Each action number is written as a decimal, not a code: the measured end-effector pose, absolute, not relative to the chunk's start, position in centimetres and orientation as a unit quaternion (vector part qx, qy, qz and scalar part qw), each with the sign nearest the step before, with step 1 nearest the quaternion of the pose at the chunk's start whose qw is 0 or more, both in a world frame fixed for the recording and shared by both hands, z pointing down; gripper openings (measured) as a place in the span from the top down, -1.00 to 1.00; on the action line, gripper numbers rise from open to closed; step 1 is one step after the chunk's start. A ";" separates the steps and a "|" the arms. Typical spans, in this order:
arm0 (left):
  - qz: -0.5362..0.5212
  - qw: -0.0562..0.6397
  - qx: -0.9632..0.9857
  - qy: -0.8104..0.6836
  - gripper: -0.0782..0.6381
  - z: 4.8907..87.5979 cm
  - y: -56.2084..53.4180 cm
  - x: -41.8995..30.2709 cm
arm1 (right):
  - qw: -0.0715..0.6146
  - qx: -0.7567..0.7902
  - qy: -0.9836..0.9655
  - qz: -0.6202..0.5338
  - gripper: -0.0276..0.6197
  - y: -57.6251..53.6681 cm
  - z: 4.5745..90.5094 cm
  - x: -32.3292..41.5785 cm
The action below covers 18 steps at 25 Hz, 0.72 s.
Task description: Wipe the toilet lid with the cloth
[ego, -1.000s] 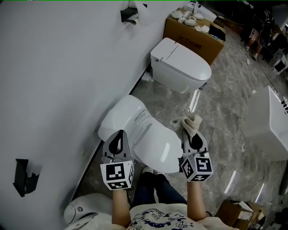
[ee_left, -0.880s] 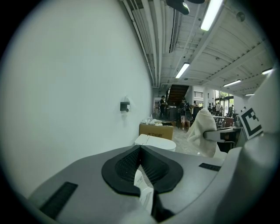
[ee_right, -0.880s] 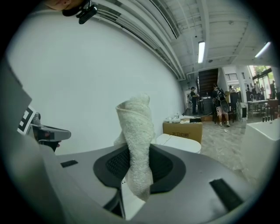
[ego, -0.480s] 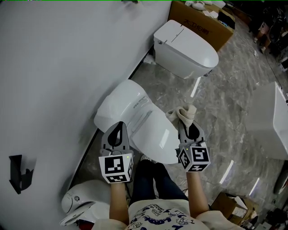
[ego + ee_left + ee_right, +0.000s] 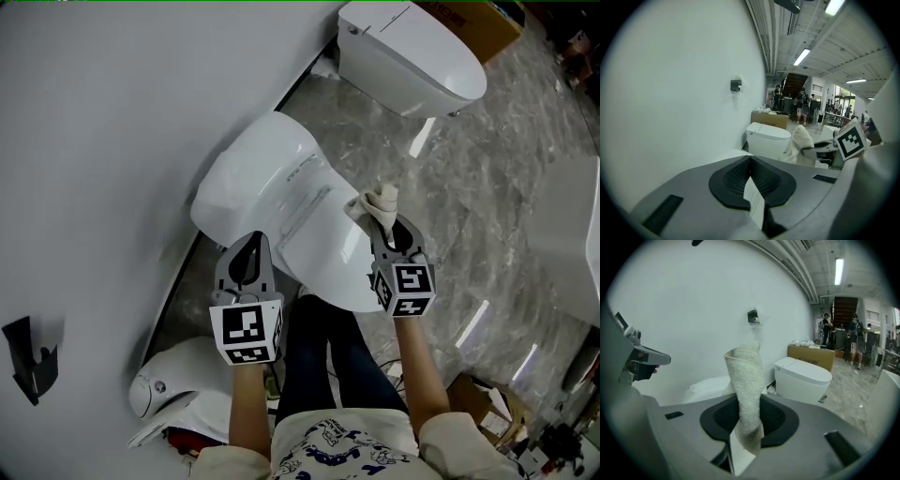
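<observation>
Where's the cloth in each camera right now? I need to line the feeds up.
Head view: the beige terry cloth sticks up right of centre, from the tip of the right gripper.
Left gripper view: right of centre, held by the right gripper's fingers.
Right gripper view: dead centre, pinched upright between the fingers.
Shared landmark: the second white toilet along the wall.

Pale bunched cloth (image 5: pixel 380 201) upright beside closed glossy white toilet lid (image 5: pixel 323 258).

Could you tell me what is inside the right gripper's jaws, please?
A pale cloth, clamped and standing up from the right gripper; it covers the jaw faces gripping it.
</observation>
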<state>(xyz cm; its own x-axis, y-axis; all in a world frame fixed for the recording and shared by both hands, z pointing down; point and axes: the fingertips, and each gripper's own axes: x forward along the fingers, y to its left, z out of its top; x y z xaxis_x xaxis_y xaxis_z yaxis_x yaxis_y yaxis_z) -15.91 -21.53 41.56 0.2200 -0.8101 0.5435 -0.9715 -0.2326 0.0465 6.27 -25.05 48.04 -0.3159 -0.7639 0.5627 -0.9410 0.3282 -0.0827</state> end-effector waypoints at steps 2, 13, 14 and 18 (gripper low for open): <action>0.213 0.200 0.755 -0.587 0.77 43.2 -21.6 -15.9 | 0.231 0.535 -0.785 0.208 0.62 -25.5 50.5 5.9; 0.223 0.222 0.757 -0.572 0.77 51.0 -21.7 -15.2 | 0.308 0.490 -0.788 0.213 0.62 -27.5 63.5 3.7; 0.224 0.225 0.758 -0.570 0.77 51.6 -21.5 -15.0 | 0.312 0.485 -0.789 0.212 0.62 -27.6 64.4 3.4; 0.225 0.236 0.756 -0.568 0.77 53.6 -20.9 -14.9 | 0.345 0.458 -0.797 0.190 0.62 -28.4 67.8 1.8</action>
<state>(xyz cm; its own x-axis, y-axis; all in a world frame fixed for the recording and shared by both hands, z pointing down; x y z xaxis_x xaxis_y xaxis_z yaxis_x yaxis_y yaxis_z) -14.93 -20.95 53.65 0.2547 -0.7518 0.6082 -0.9644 -0.2439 0.1024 1.85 -28.42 67.78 -0.3436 -0.5986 0.7237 -0.8606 0.5091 0.0125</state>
